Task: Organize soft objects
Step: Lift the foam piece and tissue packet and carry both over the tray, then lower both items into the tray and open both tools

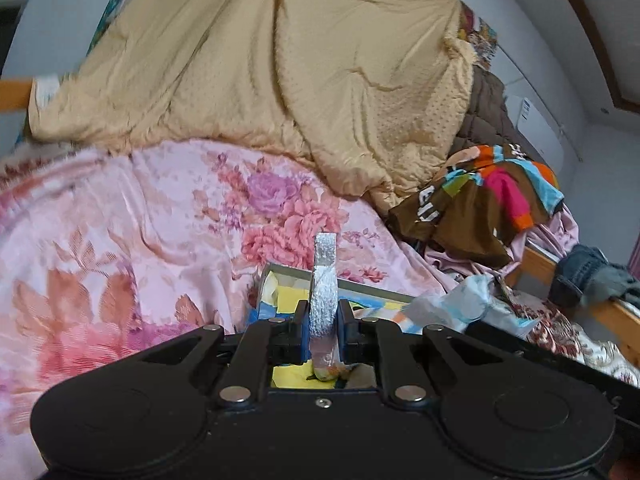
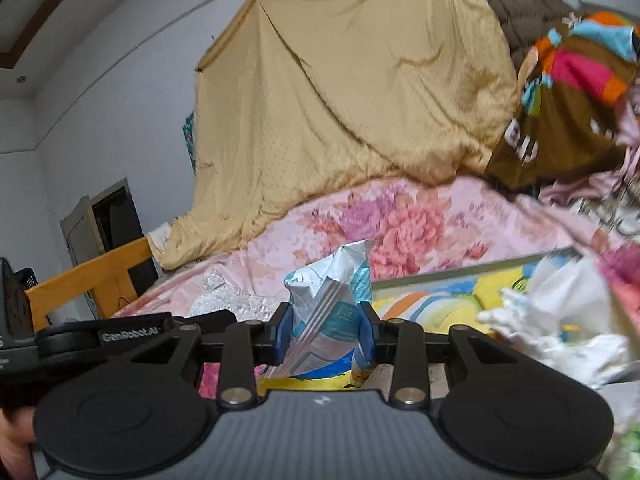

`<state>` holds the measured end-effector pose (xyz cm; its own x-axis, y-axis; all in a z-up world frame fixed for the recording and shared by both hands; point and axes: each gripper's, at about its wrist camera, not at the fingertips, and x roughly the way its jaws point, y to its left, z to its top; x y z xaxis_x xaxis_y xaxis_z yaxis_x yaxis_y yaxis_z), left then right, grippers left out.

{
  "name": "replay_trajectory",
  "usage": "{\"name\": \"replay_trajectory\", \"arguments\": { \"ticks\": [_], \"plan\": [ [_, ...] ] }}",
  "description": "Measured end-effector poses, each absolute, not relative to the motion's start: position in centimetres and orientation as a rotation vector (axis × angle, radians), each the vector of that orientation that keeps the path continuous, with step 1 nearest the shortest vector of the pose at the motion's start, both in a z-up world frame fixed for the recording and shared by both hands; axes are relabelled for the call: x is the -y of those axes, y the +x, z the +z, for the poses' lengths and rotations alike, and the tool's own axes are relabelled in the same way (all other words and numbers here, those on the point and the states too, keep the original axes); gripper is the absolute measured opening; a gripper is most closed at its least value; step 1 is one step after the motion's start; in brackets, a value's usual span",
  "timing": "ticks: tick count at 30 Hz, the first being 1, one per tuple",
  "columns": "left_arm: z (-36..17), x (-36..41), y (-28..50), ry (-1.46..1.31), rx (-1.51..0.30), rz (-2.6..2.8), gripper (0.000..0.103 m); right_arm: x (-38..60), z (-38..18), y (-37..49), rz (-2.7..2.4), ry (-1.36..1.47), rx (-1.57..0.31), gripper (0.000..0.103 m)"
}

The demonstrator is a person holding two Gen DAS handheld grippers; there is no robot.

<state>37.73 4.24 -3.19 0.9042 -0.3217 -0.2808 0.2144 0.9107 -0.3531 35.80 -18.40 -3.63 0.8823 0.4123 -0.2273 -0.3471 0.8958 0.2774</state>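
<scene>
My left gripper (image 1: pixel 324 320) is shut on a silver foil wrapper (image 1: pixel 325 280) that stands up edge-on between the pads. My right gripper (image 2: pixel 326 332) is shut on a crumpled white and teal snack bag (image 2: pixel 328 300). Both are held over a colourful cartoon-print tray (image 2: pixel 448 304), which also shows in the left wrist view (image 1: pixel 280 292), on a pink floral quilt (image 1: pixel 140 220). The silver wrapper and left gripper body appear in the right wrist view (image 2: pixel 224 304). The right hand's bag shows in the left wrist view (image 1: pixel 460 304).
A tan blanket (image 1: pixel 260 60) hangs over the back of the bed. A brown multicolour garment (image 1: pixel 480 208) and a brown quilted jacket (image 1: pixel 488 112) lie at the right. Crumpled white bags (image 2: pixel 560 320) lie on the tray. Wooden bed rails (image 2: pixel 92 280) border the bed; jeans (image 1: pixel 592 276) hang on one.
</scene>
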Motion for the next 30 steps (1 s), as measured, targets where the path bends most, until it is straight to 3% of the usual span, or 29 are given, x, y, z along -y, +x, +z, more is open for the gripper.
{"name": "replay_trajectory", "arguments": {
  "ticks": [6,16,30],
  "plan": [
    [-6.2,-6.0,40.5,-0.473,-0.306,-0.271,0.014,18.4,-6.1,37.9,0.385,0.364,-0.330,0.039],
    [-10.1,-6.4,41.9,-0.543,-0.350,-0.323,0.014,15.3,-7.4,40.5,0.332,0.184,-0.400,0.040],
    [-12.0,-6.6,42.7,-0.557,-0.421,-0.338,0.015,14.3,-9.0,41.5,0.306,0.192,-0.469,0.039]
  ]
}}
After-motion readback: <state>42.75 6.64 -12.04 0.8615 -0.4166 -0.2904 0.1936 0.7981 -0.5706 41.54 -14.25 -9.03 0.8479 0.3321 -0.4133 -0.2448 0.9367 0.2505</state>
